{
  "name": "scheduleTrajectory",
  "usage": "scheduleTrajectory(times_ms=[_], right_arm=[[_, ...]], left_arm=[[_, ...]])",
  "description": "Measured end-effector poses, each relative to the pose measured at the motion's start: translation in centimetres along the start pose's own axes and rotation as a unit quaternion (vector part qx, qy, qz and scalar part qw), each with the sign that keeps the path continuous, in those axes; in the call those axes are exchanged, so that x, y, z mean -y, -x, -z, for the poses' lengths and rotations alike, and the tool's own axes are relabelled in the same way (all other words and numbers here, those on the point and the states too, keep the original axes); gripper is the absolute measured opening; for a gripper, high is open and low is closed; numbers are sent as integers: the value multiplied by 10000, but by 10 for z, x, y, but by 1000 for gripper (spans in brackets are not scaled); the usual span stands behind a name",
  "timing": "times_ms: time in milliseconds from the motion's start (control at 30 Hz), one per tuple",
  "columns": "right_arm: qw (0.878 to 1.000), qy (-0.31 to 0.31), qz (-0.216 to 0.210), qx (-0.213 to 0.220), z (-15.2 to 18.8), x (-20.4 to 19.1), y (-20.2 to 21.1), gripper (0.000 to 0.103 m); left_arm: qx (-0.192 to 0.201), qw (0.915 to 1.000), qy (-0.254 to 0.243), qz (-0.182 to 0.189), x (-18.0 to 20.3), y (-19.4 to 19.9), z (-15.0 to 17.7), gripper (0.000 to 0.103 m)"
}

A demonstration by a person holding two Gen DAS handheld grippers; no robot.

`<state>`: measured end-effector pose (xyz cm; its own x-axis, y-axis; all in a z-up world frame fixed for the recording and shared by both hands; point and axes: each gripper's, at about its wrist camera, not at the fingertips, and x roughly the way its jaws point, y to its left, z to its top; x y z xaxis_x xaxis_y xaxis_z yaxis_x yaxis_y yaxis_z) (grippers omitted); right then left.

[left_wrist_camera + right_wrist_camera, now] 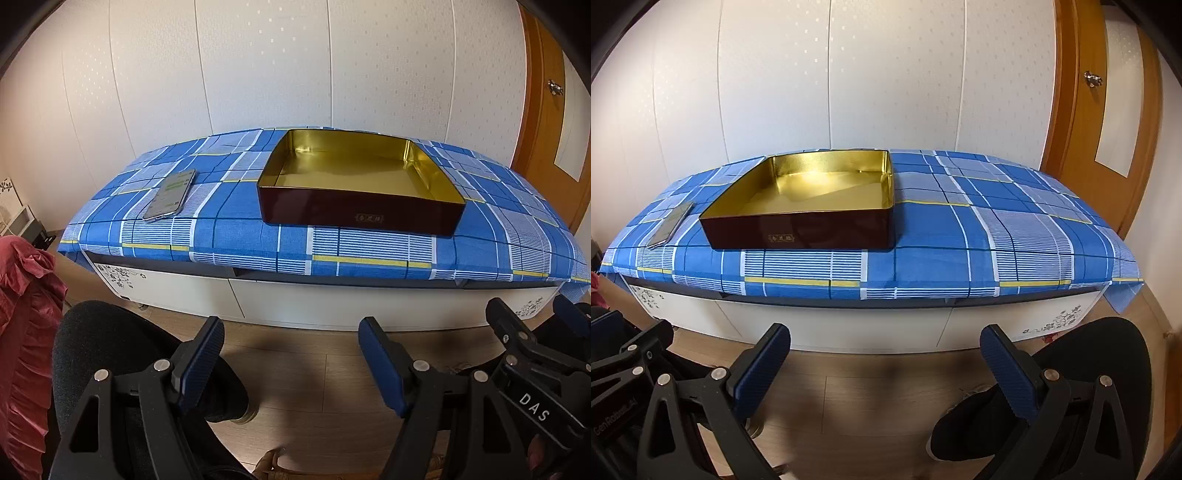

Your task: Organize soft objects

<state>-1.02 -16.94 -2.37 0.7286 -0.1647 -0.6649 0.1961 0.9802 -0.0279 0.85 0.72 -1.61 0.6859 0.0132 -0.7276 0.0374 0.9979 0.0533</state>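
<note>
An empty box (354,210), dark red outside and gold inside, sits on a low cabinet covered by a blue plaid cloth (229,236). It also shows in the right wrist view (801,229) on the cloth (960,236). My left gripper (291,347) is open and empty, held low above the wooden floor, well short of the cabinet. My right gripper (886,354) is open and empty at the same height. A crumpled red fabric (22,332) lies at the far left. No other soft object shows on the cloth.
A smartphone (170,195) lies on the cloth left of the box, also in the right wrist view (670,225). The person's dark-clad knees (110,354) (1100,373) flank the grippers. A wooden door (1108,122) stands at the right. White wall panels are behind.
</note>
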Motion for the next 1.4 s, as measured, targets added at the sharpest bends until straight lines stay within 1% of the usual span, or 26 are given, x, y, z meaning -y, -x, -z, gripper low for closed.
scheduleTrajectory(times_ms=[800, 1100, 1233, 1300, 1333, 1400], right_arm=[[10000, -91, 26, 13, 1, 5, -1, 103], [10000, -58, -62, 31, 1, 3, -1, 103], [9998, -34, -207, 58, -2, 4, -2, 103], [9990, 20, -442, 68, -4, 5, -5, 103], [9985, 70, -545, 65, -5, 6, -7, 103], [9947, 494, -900, -69, -8, 2, -20, 103]], left_arm=[[-87, 9999, 62, 26, -2, -5, 4, 76], [-145, 9999, 40, 78, -2, -7, 4, 76], [-248, 9992, -78, 309, 0, -10, 3, 76], [-356, 9978, -251, 508, 2, -13, 3, 76], [-461, 9965, -345, 612, 4, -17, 3, 76], [-787, 9919, -450, 885, 6, -28, 5, 76]])
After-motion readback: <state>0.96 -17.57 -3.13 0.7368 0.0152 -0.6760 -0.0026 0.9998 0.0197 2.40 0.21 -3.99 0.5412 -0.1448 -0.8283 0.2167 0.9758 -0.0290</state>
